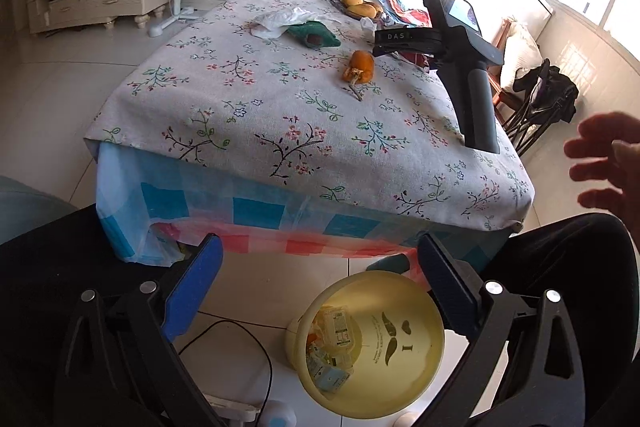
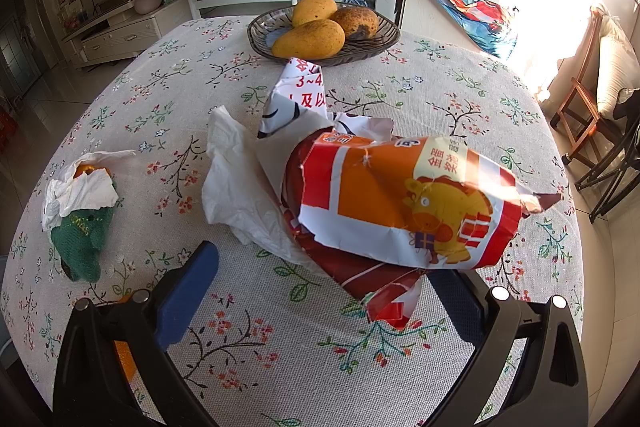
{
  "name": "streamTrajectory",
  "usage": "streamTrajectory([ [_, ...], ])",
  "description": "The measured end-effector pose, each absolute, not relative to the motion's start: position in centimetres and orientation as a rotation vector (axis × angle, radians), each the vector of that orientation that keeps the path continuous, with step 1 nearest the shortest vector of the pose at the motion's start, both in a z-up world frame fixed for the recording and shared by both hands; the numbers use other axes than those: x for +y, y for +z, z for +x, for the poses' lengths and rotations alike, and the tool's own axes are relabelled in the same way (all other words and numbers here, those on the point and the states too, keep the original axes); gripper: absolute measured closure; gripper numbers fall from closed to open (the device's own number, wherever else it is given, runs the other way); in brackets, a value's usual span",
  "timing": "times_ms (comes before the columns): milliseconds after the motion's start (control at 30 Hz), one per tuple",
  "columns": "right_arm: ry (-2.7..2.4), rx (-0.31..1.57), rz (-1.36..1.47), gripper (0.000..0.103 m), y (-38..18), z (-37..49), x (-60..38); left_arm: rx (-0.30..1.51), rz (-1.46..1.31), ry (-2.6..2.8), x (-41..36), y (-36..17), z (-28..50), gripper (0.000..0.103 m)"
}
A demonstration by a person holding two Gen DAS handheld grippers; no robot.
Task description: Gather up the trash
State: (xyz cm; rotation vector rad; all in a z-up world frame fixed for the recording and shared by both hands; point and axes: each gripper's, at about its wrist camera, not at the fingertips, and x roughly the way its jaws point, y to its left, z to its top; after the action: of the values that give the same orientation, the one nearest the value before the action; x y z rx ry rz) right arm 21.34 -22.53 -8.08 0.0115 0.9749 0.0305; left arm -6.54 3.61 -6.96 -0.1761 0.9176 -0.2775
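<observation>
Two grippers are in view, both with jaws spread wide and holding nothing. The left gripper (image 1: 320, 291) hangs off the table's near edge above a yellow bin (image 1: 370, 347) on the floor, with wrappers already inside it. On the table (image 2: 460, 99), a green knitted item with tissue (image 2: 80, 211) lies toward the left edge. The right gripper (image 2: 320, 291) rests on the tablecloth, just before a crumpled orange-and-red wrapper (image 2: 404, 199) near the table's middle. Mangoes (image 2: 320, 27) sit in a dish at the far edge.
</observation>
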Motion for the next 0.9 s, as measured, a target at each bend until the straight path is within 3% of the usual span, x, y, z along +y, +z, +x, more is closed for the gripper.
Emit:
streamTrajectory([
  [467, 0.031, 0.975, 0.011, 0.006, -8.1, 21.3, -22.5, 0.822, -0.096, -0.217, 6.2, -2.6, -1.1, 0.009],
  [667, 0.031, 0.975, 0.011, 0.006, -8.1, 21.3, -22.5, 0.769, -0.021, -0.233, 5.1, -0.3, 5.4, 0.008],
  [900, 0.024, 0.975, 0.017, 0.006, -8.1, 21.4, -22.6, 0.772, 0.076, -0.22, 2.1, -1.3, 14.9, 0.008],
])
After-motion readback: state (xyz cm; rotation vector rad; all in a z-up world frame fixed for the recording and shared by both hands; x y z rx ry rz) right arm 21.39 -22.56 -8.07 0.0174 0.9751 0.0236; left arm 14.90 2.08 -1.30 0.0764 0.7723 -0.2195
